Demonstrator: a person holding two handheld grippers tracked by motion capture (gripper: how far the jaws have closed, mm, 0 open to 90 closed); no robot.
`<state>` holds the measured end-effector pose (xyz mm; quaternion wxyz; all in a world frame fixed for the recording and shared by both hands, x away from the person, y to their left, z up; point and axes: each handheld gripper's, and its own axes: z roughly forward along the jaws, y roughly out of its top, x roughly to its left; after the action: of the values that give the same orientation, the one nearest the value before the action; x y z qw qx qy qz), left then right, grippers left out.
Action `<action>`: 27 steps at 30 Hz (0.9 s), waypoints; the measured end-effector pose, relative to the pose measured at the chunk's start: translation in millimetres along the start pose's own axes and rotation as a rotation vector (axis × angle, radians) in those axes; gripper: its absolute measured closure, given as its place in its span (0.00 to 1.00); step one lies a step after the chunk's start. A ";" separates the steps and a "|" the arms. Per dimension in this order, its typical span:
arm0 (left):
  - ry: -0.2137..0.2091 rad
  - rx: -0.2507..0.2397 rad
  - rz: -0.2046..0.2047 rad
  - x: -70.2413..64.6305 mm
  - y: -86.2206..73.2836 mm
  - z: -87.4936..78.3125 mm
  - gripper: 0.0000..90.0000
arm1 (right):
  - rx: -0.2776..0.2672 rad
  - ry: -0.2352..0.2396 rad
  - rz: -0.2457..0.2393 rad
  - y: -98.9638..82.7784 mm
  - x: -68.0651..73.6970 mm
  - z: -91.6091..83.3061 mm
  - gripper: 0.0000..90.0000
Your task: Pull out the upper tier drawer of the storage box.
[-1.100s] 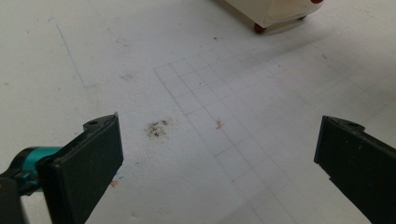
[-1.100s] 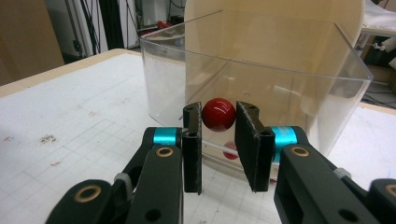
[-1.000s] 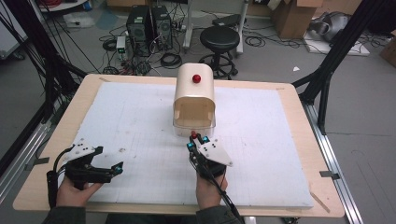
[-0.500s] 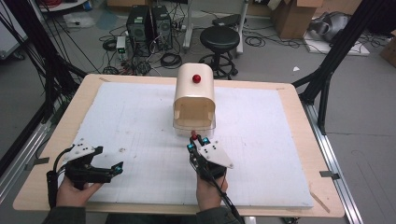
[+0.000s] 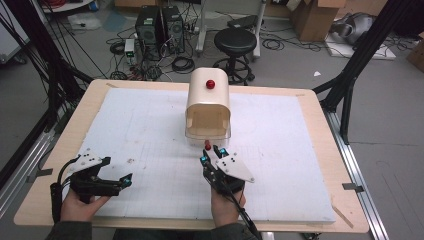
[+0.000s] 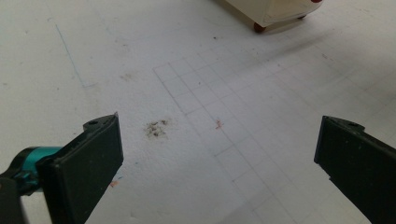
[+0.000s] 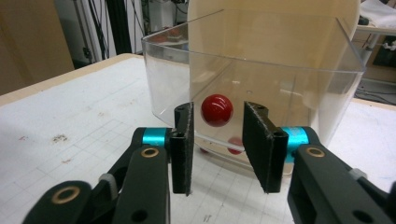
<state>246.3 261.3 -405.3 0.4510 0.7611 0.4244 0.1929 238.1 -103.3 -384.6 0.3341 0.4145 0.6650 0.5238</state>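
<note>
A wooden table [image 5: 65, 131] covered by a white gridded mat [image 5: 150, 130] carries a cream, dome-topped box [image 5: 208, 107] with a clear drawer [image 7: 261, 88] at its front. The right hand-held gripper [image 7: 217, 135] sits just before the drawer's red knob [image 7: 217, 110], jaws parted a little wider than the ball and gripping nothing. The left hand-held gripper [image 6: 215, 154] hovers wide open and empty over bare mat, well apart from the box. Closing off-centre could let the round knob slip free or shove the light box backward. Against the frame a second earlier, nothing has visibly moved.
</note>
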 end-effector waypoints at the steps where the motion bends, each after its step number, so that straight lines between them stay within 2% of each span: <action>1: -0.001 0.001 0.001 0.0 -0.1 0.0 0.02 | -0.001 0.011 0.005 0.4 -0.7 -0.9 0.67; 9: -0.001 -0.001 -0.006 0.0 -0.4 0.4 0.02 | -0.011 0.051 -0.004 1.7 -7.9 -8.0 0.58; 14: 0.000 0.002 -0.005 0.8 -0.3 0.9 0.02 | 0.000 0.056 0.004 2.3 -14.0 -7.8 0.57; 20: 0.001 0.002 -0.005 0.6 -0.2 0.9 0.02 | -0.002 0.059 -0.004 0.0 -13.8 -9.5 0.57; 27: 0.001 -0.002 -0.008 0.9 0.3 0.1 0.02 | -0.002 0.076 -0.001 1.3 -18.8 -15.1 0.50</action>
<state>247.0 261.9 -405.2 0.4523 0.7590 0.4274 0.1918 233.3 -126.4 -379.7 0.3092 0.3936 0.6768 0.5399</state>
